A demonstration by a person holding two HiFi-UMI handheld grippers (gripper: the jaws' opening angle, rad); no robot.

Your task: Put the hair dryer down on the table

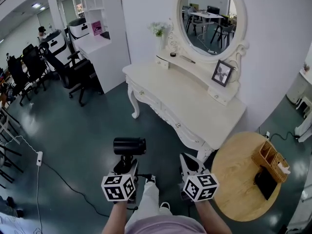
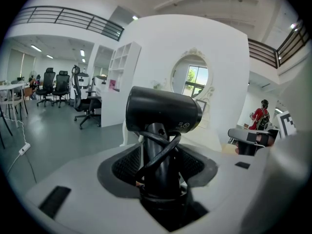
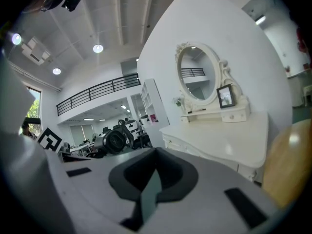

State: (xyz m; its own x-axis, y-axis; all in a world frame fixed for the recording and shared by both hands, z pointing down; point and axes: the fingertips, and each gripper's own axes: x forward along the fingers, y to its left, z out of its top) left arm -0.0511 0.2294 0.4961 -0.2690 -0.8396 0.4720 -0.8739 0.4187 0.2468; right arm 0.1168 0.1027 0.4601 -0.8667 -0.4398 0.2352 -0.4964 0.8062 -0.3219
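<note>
Left tongs (image 2: 158, 182) clamp hair dryer (image 2: 163, 108) handle (cord wrapped); right tongs (image 3: 150, 189) closed.

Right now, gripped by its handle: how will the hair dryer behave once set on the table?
Likely top-heavy: the hair dryer has a wide barrel over the slim handle the left gripper is clamped on, so stood upright it would probably tip; lay it on its side. The cord wrapped round the handle looks floppy and may loosen.
</note>
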